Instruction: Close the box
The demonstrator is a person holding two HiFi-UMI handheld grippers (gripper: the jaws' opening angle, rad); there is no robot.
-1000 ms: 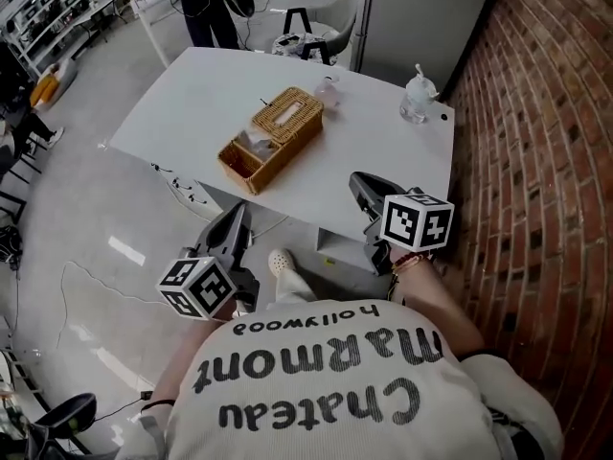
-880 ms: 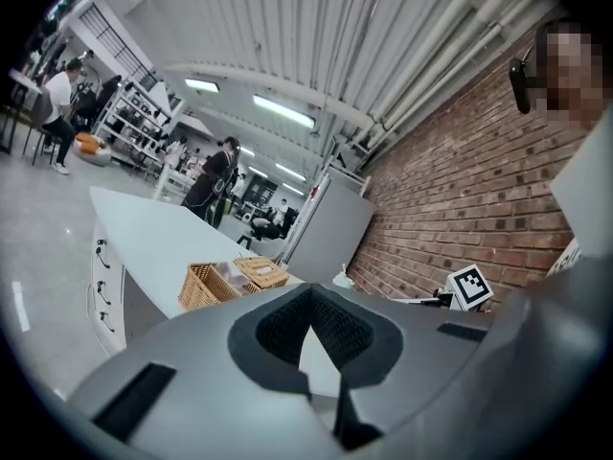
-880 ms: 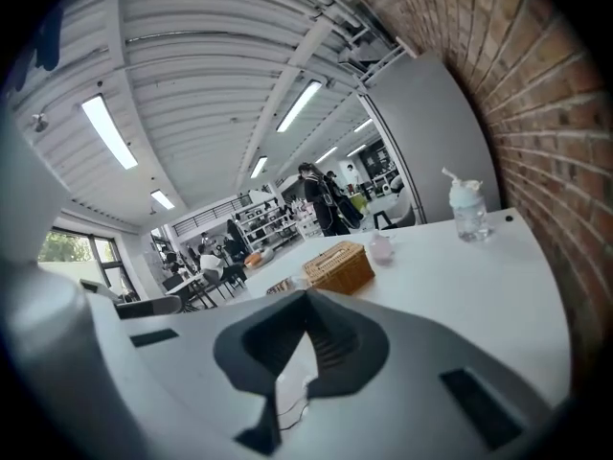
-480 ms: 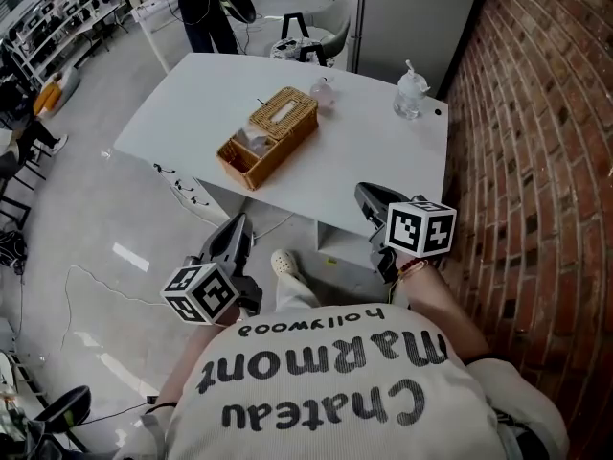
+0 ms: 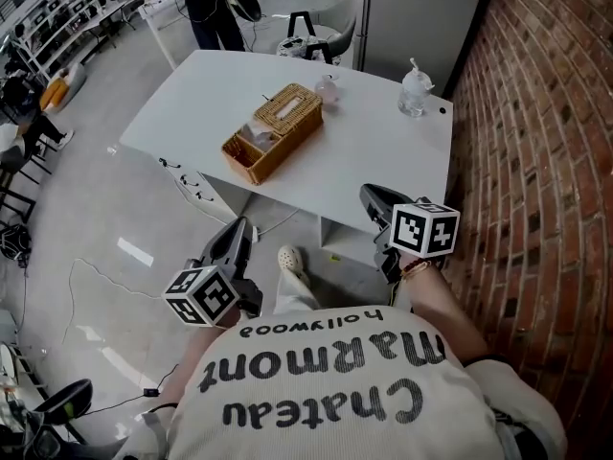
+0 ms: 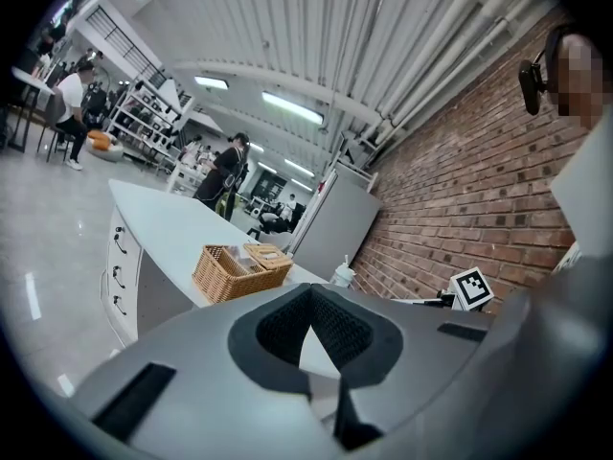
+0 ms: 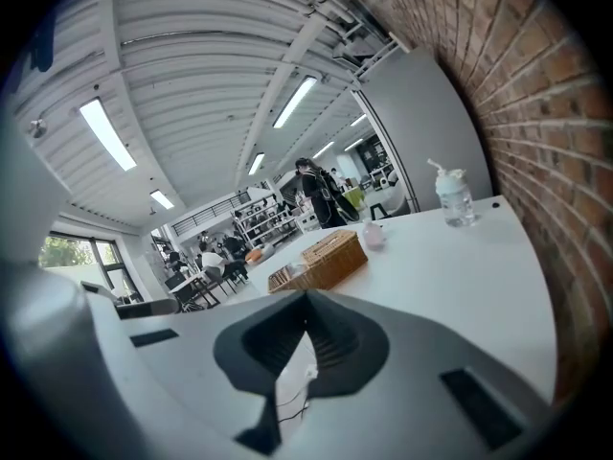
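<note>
A wicker box (image 5: 271, 130) lies on the white table (image 5: 374, 151). Its far half sits under a woven lid with a slot and its near half is uncovered. In the left gripper view the box (image 6: 239, 268) is far ahead, and in the right gripper view the box (image 7: 321, 262) is just as distant. My left gripper (image 5: 239, 228) hangs below the table's near edge, over the floor, shut and empty. My right gripper (image 5: 370, 194) is by the table's near right corner, also shut on nothing. Both are well short of the box.
A water bottle (image 5: 414, 92) stands at the table's far right, and a small pale cup (image 5: 329, 88) sits just beyond the box. A brick wall (image 5: 546, 161) runs along the right. A person (image 5: 215, 8) stands beyond the table, near a chair (image 5: 316, 36).
Both grippers have drifted a little towards the table, so the box looks slightly larger in both gripper views. Their jaws stay shut and the box has not moved.
</note>
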